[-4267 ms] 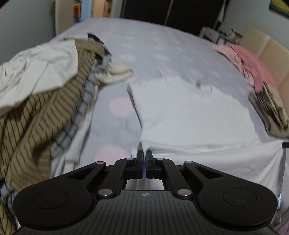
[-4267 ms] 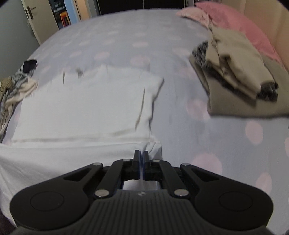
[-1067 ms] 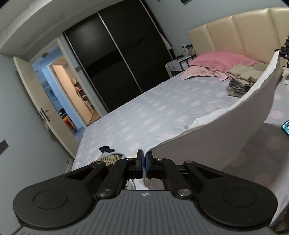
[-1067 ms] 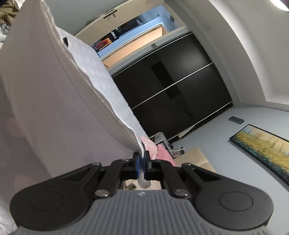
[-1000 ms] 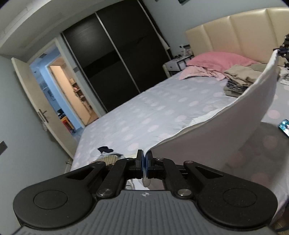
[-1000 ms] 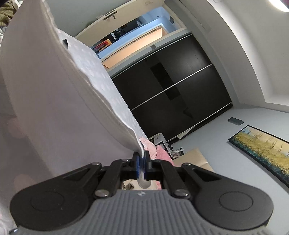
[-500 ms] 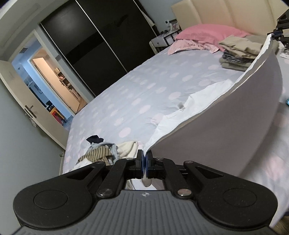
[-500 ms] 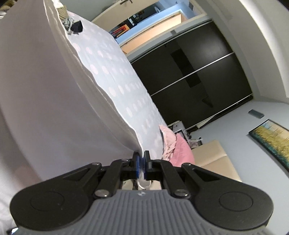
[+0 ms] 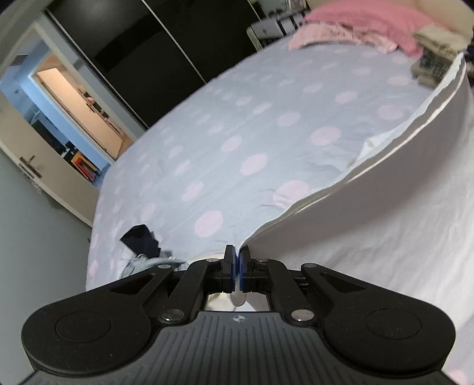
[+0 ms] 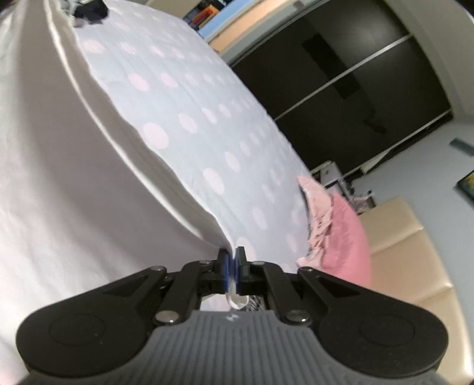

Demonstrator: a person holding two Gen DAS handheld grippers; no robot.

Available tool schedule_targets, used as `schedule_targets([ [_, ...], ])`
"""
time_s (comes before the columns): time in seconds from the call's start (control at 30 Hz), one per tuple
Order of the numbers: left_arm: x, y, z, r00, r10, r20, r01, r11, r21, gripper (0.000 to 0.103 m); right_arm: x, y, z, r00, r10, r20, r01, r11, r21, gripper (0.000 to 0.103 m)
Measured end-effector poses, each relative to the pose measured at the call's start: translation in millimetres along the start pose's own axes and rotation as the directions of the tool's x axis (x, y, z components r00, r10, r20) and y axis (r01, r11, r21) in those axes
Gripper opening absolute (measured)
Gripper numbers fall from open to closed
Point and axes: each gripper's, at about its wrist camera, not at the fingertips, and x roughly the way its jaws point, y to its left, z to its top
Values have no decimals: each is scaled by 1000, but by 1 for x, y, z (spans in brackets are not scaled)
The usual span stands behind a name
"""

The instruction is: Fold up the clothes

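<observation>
A white garment [image 9: 385,213] hangs stretched between my two grippers above the bed. My left gripper [image 9: 237,260] is shut on one corner of its upper edge. My right gripper [image 10: 232,263] is shut on the other corner, and the white garment [image 10: 74,192] fills the left of that view. The edge runs in a curve from one gripper to the other. The garment's lower part is hidden below the frames.
The bed [image 9: 237,124] has a pale sheet with pink dots. A pink pillow [image 9: 370,23] and folded clothes [image 9: 435,56] lie near the headboard [image 10: 414,251]. Unfolded clothes [image 9: 142,242] lie at the left edge. Dark wardrobe doors [image 9: 166,38] and an open doorway [image 9: 74,100] stand beyond.
Both grippers have tilted down toward the bed with the white garment still held. The bed sheet now fills more of both views and the ceiling has left them.
</observation>
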Motion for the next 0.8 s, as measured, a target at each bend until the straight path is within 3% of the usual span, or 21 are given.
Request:
schedule_targets([
  [0.23, 104, -10, -2, 991, -10, -132, 7, 1000, -26, 1, 112, 20, 29, 995, 47, -87, -41, 997, 70, 4],
  [0.3, 123, -12, -6, 988, -15, -154, 9, 999, -42, 1, 127, 30, 29, 993, 62, -104, -53, 995, 89, 4],
  [0.47, 161, -16, -14, 982, -32, -187, 12, 994, -108, 1, 170, 49, 30, 987, 85, -139, -68, 990, 126, 4],
  [0.63, 176, -28, -21, 979, -20, -204, -4, 993, -116, 4, 194, 65, 28, 980, 102, -173, -75, 985, 158, 5],
  [0.7, 174, -23, -24, 980, -10, -200, -19, 989, -145, 13, 199, 65, 27, 979, 100, -178, -69, 983, 173, 6],
  [0.73, 172, -19, -24, 979, -2, -202, -34, 984, -174, 24, 202, 63, 27, 978, 99, -182, -66, 981, 183, 8],
  [0.77, 169, -15, -23, 980, 4, -200, -46, 977, -207, 37, 201, 60, 27, 978, 89, -188, -51, 980, 194, 20],
  [0.8, 165, -10, -23, 980, 9, -199, -58, 969, -240, 42, 200, 58, 26, 978, 77, -195, -36, 978, 205, 33],
])
